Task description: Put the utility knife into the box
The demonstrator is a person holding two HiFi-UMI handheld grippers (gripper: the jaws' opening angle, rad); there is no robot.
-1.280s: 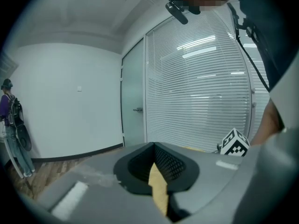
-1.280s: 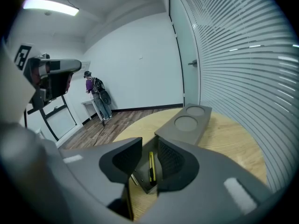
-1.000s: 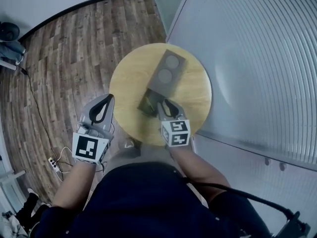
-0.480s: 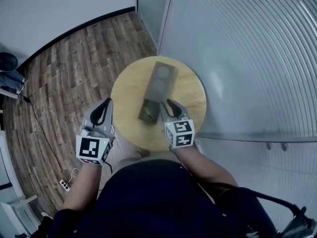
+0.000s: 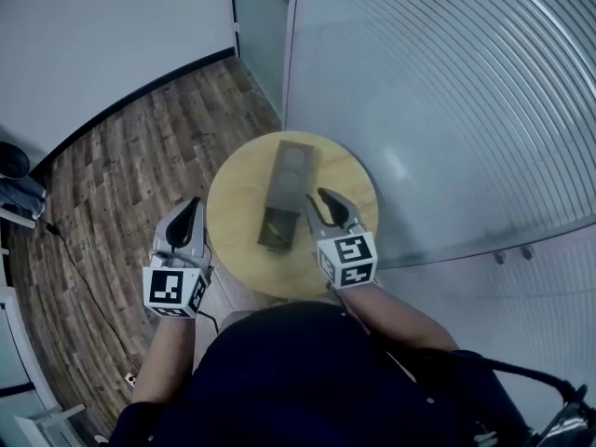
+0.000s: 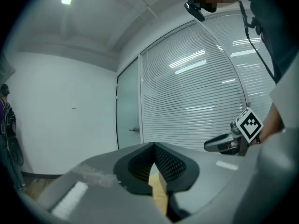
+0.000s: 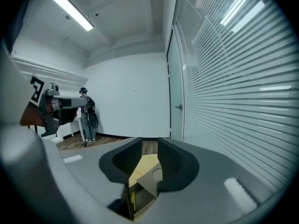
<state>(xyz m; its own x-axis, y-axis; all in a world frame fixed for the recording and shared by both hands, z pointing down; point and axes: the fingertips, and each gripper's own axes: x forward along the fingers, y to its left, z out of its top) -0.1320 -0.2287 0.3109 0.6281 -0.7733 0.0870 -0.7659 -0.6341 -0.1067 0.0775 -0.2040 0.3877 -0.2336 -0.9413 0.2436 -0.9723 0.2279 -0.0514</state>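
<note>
The utility knife (image 5: 273, 233) seemed already inside the open box (image 5: 290, 169) — right gripper (image 5: 324, 200) jaws apart, empty; left gripper (image 5: 193, 205) jaws closed — little left.

- A round wooden table (image 5: 233, 214) is seen at the centre of the frame.
- A long dark box (image 5: 287, 186) is laid on it, near its middle.

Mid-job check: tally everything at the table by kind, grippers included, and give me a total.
Grippers: 2, the left gripper and the right gripper
Open grey box: 1
Yellowish item inside it, likely the utility knife: 1
Round wooden table: 1
Total: 5
</note>
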